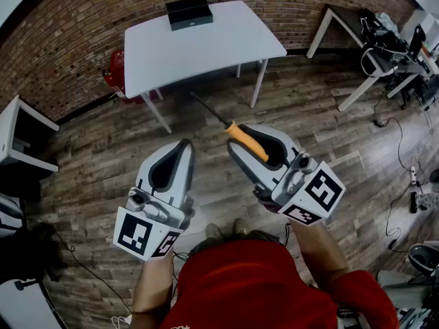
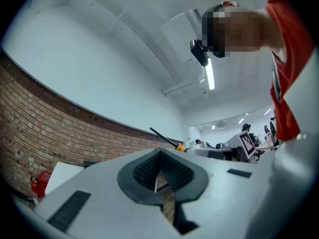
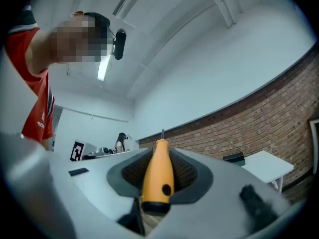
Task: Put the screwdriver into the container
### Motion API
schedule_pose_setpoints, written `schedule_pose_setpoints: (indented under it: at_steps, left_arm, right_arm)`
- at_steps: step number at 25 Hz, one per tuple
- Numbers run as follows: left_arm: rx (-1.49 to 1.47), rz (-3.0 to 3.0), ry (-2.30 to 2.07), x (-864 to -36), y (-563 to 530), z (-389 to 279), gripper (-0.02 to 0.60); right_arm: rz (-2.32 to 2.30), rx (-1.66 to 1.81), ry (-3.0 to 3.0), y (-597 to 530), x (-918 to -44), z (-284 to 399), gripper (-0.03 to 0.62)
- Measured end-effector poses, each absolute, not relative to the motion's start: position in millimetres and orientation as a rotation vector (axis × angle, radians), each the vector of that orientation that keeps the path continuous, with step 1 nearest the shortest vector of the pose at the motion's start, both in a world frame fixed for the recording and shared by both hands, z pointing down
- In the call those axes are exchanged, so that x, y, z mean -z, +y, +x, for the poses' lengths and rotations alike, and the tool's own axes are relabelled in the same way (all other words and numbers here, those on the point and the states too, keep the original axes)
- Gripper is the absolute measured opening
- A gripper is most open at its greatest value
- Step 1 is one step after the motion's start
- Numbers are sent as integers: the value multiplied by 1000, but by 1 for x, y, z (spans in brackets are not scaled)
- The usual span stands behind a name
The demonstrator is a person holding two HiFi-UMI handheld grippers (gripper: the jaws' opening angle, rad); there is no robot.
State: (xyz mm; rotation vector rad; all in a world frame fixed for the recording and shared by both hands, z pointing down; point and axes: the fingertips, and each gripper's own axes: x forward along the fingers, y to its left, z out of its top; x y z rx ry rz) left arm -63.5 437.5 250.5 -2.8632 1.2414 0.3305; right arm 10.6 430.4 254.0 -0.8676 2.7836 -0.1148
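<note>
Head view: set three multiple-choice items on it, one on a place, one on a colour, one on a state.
1. The dark rectangular container stands: A on the floor; B on the white table; C on a chair.
2. The slim metal-shafted screwdriver has a handle that is: A blue; B green; C orange.
3. The fingers of the right gripper are: A closed on the screwdriver's handle; B open and empty; C holding the container.
Answers: B, it sits on the tabletop; C, orange shows between the fingers; A, the right gripper view shows the handle clamped.
</note>
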Motion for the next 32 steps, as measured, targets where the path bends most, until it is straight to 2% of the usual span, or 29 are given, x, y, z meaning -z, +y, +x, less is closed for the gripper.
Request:
schedule_pose_setpoints:
  at_steps: [13,32]
  left_arm:
    - [-268,-2851,1234,-251,449,-52,12]
    - [-223,-2817,1249,-241,426,10,12]
  right_arm:
    - [-846,93,2781,442,-254,17,115]
    - [-839,57,2792,428,-252,101,115]
